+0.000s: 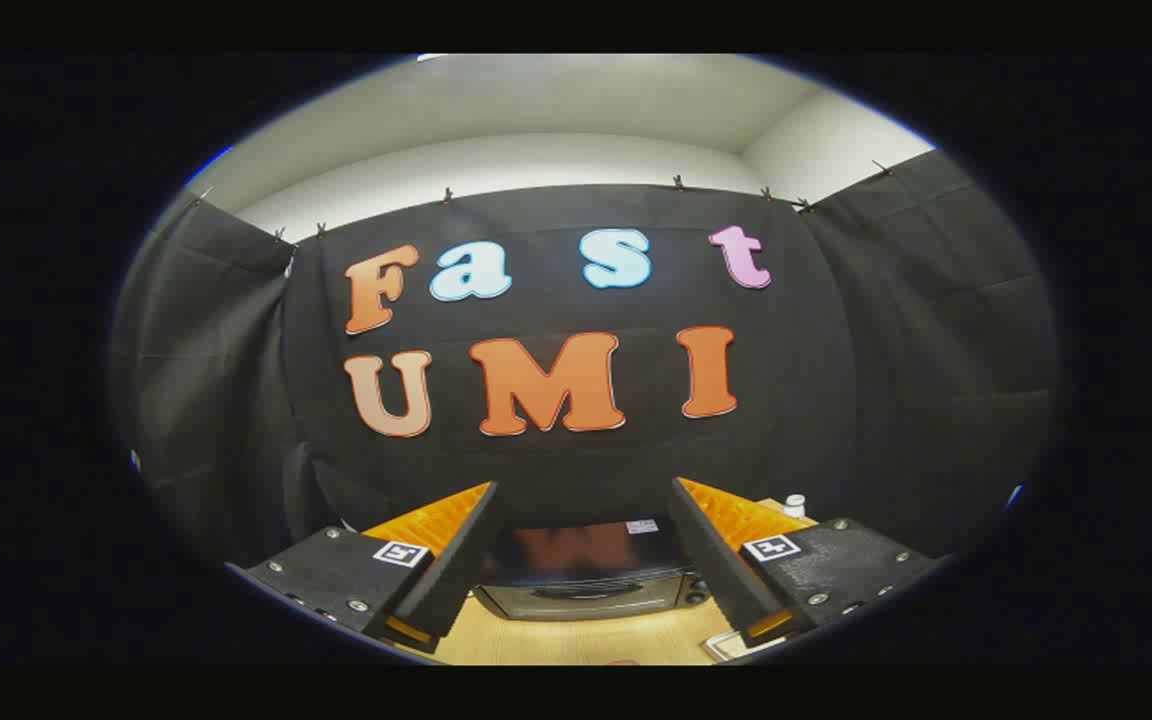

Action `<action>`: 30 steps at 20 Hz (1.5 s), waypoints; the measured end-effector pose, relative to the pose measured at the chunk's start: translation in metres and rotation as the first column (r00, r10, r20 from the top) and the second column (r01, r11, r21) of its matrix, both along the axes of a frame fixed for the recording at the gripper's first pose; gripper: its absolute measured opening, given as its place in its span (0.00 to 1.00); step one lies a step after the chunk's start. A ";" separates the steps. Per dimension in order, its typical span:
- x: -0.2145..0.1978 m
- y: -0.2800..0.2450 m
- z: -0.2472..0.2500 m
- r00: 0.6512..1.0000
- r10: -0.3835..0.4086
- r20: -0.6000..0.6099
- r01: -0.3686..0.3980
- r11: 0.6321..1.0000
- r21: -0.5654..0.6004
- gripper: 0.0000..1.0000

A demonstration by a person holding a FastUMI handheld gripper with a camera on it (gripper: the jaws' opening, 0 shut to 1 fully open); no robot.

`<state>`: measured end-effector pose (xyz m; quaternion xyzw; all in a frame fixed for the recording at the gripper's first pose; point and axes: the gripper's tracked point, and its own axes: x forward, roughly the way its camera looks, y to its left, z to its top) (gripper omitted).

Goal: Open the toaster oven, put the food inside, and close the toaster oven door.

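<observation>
Gripper hovering high, toaster oven not opened yet

Gripper view: the gripper (pixel 584 560) hangs above the table with its two fingers spread wide apart and nothing between them, so totally released. Down in the gap between the fingers, beyond the tips, sits the toaster oven (pixel 586 580) on the wooden tabletop (pixel 576 640), toward its far edge by the black cloth wall. Door looks shut to me, dark glass on top and a handle under it. A small white bottle (pixel 794 505) stands near the far right corner. Can't make out the food for sure. Looks like we're at step one: next move needs dropping down and getting onto that door handle.
</observation>
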<state>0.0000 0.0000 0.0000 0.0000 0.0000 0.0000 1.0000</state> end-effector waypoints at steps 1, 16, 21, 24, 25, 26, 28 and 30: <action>-0.001 0.001 0.001 1.000 0.005 -0.001 -0.005 1.000 0.000 0.98; 0.005 0.012 -0.007 1.000 0.023 -0.007 -0.023 0.999 -0.024 0.99; 0.010 0.015 -0.014 1.000 0.021 -0.011 -0.021 0.999 -0.034 0.98; 0.019 0.016 -0.031 0.999 0.014 -0.029 -0.015 0.999 -0.043 0.98; 0.025 0.017 -0.039 0.999 0.012 -0.036 -0.014 0.999 -0.050 0.98; 0.032 0.016 -0.048 0.999 0.008 -0.045 -0.011 0.998 -0.061 0.98; 0.048 0.016 -0.073 0.997 -0.003 -0.071 -0.003 0.996 -0.086 0.99; 0.066 0.013 -0.103 0.993 -0.021 -0.116 0.009 0.995 -0.103 0.99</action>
